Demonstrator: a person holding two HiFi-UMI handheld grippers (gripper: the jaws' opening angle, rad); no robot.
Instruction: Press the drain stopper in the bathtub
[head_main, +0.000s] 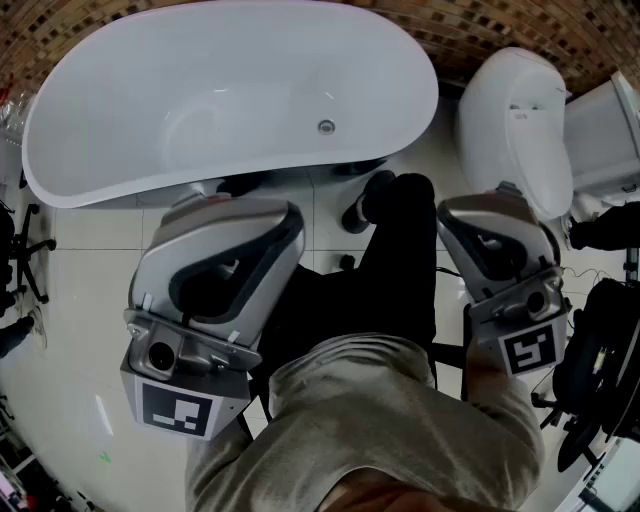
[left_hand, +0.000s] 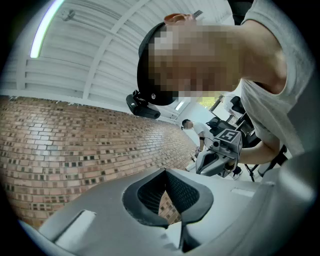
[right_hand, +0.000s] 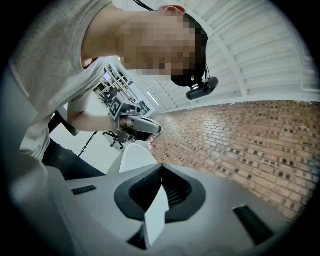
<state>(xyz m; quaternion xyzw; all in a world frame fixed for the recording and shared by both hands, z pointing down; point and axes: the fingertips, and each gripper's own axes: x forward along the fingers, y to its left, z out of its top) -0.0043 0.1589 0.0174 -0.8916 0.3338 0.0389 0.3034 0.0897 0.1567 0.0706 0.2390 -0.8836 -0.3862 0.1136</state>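
While both tools hover close to the person's chest, neither points at the drain: each gripper view looks up at brick wall (left_hand: 75, 145) and ceiling. The left gripper (head_main: 225, 212) has its jaws closed together on nothing, pads meeting at the tips. The right gripper (head_main: 497, 205) is the same, closed and empty. Just ahead of the left tips runs the near rim of the bathtub (head_main: 100, 192), whose long axis lies across the head view, left to right. Beyond that rim the stopper (head_main: 326, 126) sits on the tub floor, right of its middle. It lies ahead and between the tools, nearer the left. The left looks handier: forward, slightly right, tips tilted down.
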